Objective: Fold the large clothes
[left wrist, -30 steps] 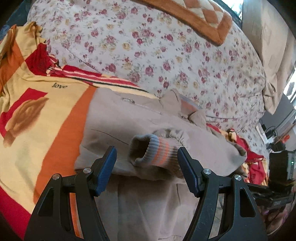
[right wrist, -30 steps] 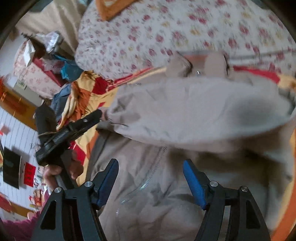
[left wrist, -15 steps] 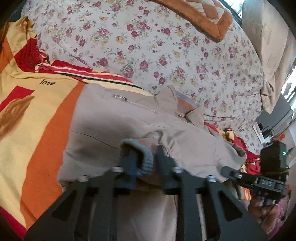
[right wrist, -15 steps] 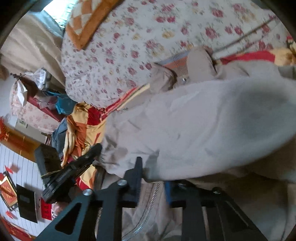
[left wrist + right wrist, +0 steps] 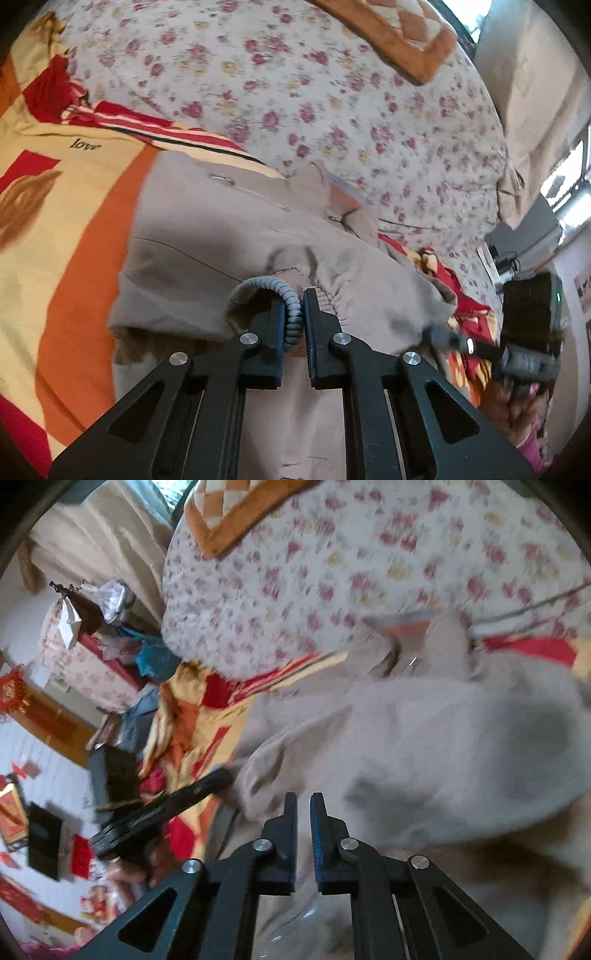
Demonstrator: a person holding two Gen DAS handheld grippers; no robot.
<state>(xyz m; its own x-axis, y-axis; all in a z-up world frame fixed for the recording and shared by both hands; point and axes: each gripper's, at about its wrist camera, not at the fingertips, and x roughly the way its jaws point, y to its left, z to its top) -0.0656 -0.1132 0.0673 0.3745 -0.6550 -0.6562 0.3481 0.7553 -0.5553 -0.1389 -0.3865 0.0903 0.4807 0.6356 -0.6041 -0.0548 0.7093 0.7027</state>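
Beige jacket (image 5: 207, 236) is lying spread on the bed, soft matte cloth, zipper line running across the chest, collar bunched toward the floral quilt. One sleeve is folded over the body, ending in a ribbed knit cuff (image 5: 291, 306), grey and rounded, gathered cloth puckering behind it. Left claw (image 5: 294, 325) is clamping that cuff: the ribbed edge is sitting pinched between the two black fingers, jaws drawn close with only the knit between them, having just finished closing on it. In the right wrist view the jacket (image 5: 424, 746) is filling the middle and right of the frame as a pale, blurred mound with a folded edge hanging just ahead of the right claw (image 5: 303, 812). That claw is standing narrow, jaws nearly together after closing; the slim gap between the tips is showing jacket cloth, but whether cloth is actually being pinched I cannot tell. Under the jacket a blanket (image 5: 74, 192) is lying flat, smooth print in yellow, orange and red, with the word "love" on it. Beyond it the floral quilt (image 5: 332, 110) is bulging up, white with small red roses, puffy. An orange-bordered checked cushion (image 5: 391, 33) is resting on top of the quilt.
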